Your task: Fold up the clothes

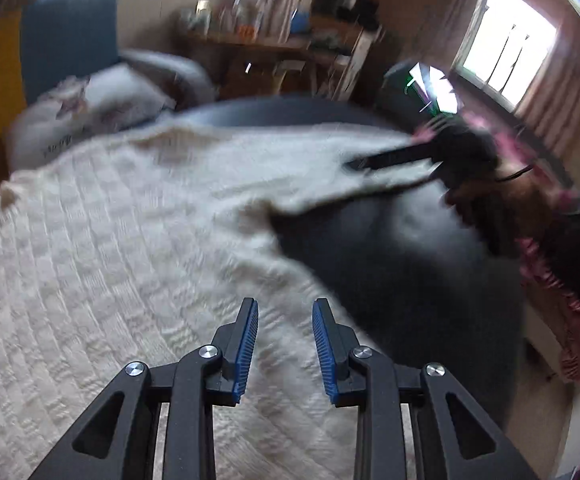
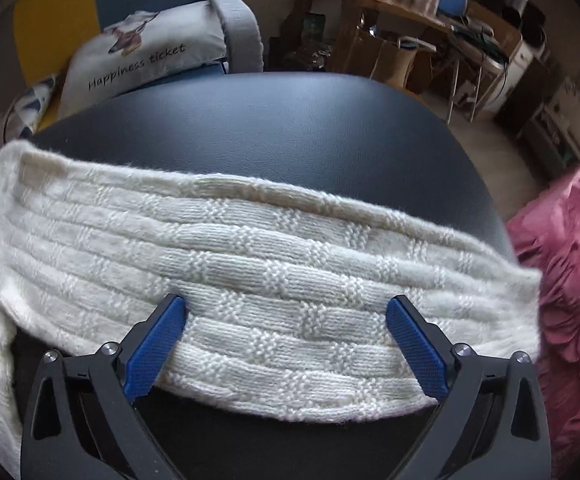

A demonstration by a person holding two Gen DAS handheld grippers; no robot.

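Your left gripper [image 1: 285, 312] stood with its jaws a modest gap apart and gripped nothing, the cream knit sweater [image 1: 102, 240] spreading beneath and ahead of it across the dark table [image 1: 401, 264]; the view was blurred. Ahead to its right, your right gripper [image 1: 369, 160] was only a dark smear at the sleeve, its jaws unreadable there. In its own view, your right gripper [image 2: 286, 312] was spread wide, the sleeve [image 2: 274, 280] lying crosswise between its fingers, ungripped.
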